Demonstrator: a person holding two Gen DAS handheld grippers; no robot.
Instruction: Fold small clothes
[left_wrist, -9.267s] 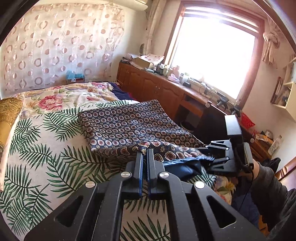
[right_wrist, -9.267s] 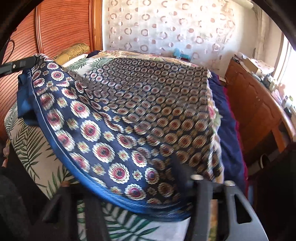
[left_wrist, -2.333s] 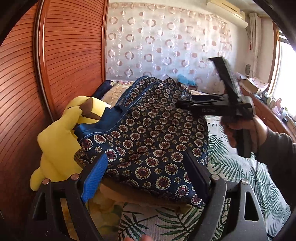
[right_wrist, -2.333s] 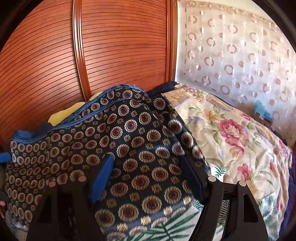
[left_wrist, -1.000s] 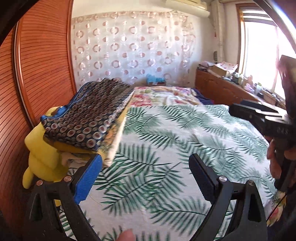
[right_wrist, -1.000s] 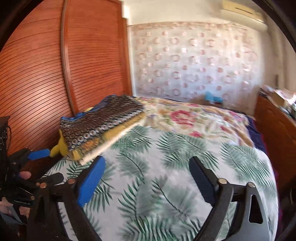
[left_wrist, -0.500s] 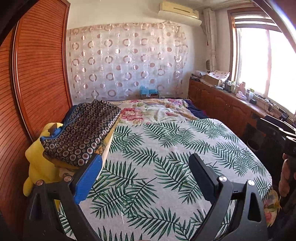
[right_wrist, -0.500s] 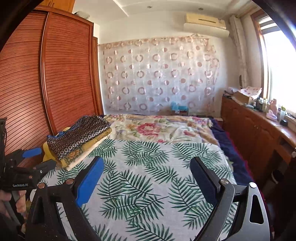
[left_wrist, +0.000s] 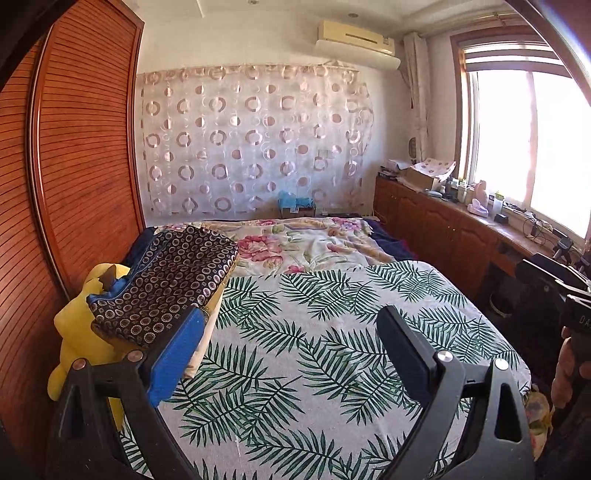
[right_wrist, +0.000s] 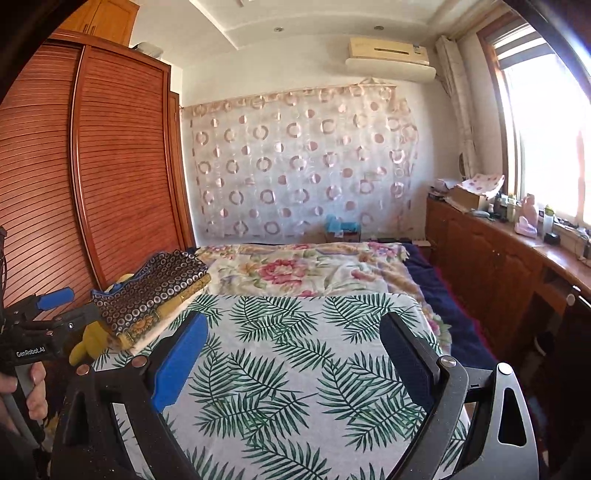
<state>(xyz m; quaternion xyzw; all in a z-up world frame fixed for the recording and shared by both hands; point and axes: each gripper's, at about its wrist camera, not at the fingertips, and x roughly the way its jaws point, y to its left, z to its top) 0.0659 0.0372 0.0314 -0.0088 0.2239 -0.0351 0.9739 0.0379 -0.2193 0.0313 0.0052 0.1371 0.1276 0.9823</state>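
The folded navy garment with a circle print (left_wrist: 168, 284) (right_wrist: 153, 286) lies on top of a stack of folded cloth at the bed's left edge, leaning over a yellow plush toy (left_wrist: 79, 332). My left gripper (left_wrist: 290, 334) hangs open above the near part of the bed, nothing between its fingers. My right gripper (right_wrist: 293, 338) is open too and holds nothing. In the right wrist view the left gripper (right_wrist: 59, 306) shows at the far left, held in a hand. Both stand well back from the garment.
A palm-leaf sheet (left_wrist: 332, 332) covers the near bed, a floral blanket (left_wrist: 303, 240) the far part. A wooden slatted wardrobe (left_wrist: 74, 166) runs along the left. A cluttered wooden cabinet (left_wrist: 461, 229) under the window lines the right side.
Both grippers let go of the garment on the stack and drew back and up from it. The view now takes in the whole bed.
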